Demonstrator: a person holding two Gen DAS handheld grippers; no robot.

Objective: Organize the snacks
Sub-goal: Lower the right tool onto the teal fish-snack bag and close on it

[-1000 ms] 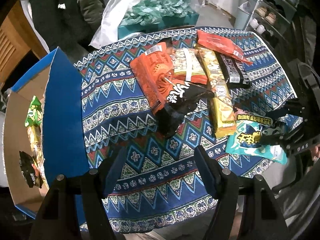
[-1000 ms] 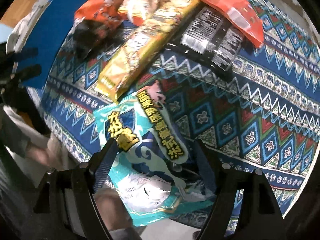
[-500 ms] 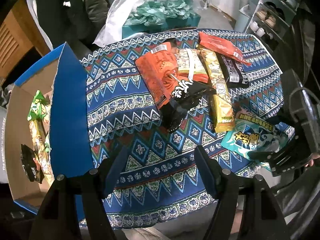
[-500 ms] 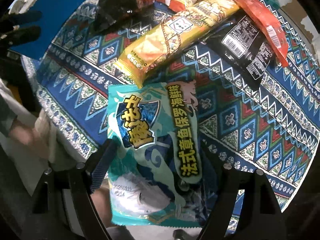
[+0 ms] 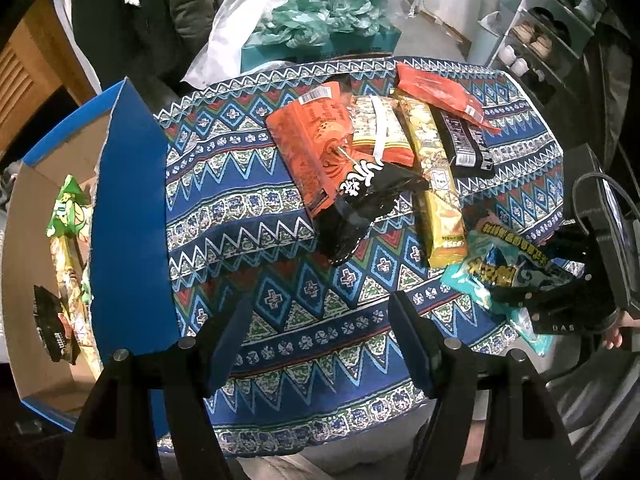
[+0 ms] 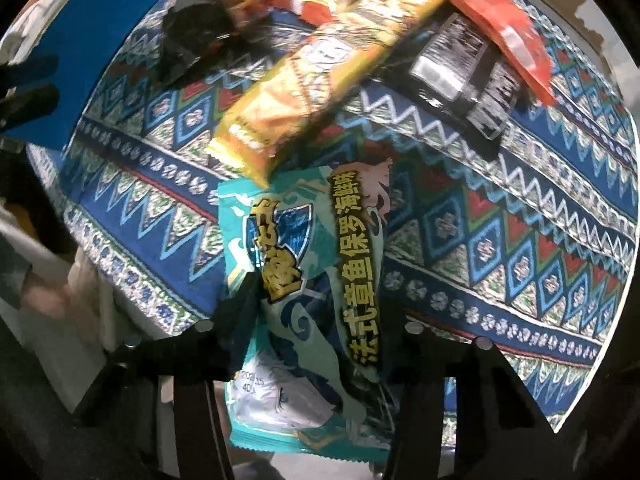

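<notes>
At the near edge of the patterned tablecloth, the right gripper has just been closing its jaws and now pinches the teal snack bag from both sides, the bag buckling slightly between the fingers and overhanging the table's rim. Just beyond it, the right wrist view shows a long yellow packet whose lower corner overlaps the teal bag's top, with a black packet and a red-orange pouch further back. Only the left wrist view takes in the wider scene: the left gripper hovers with jaws spread and nothing between them over bare cloth, while an open cardboard box with blue outer walls stands to the left of the table, already holding a green packet and a dark one. That view also catches the right gripper from the side, clamped on the teal bag at the table's right edge, and an orange bag partly covered by a black one mid-table.
</notes>
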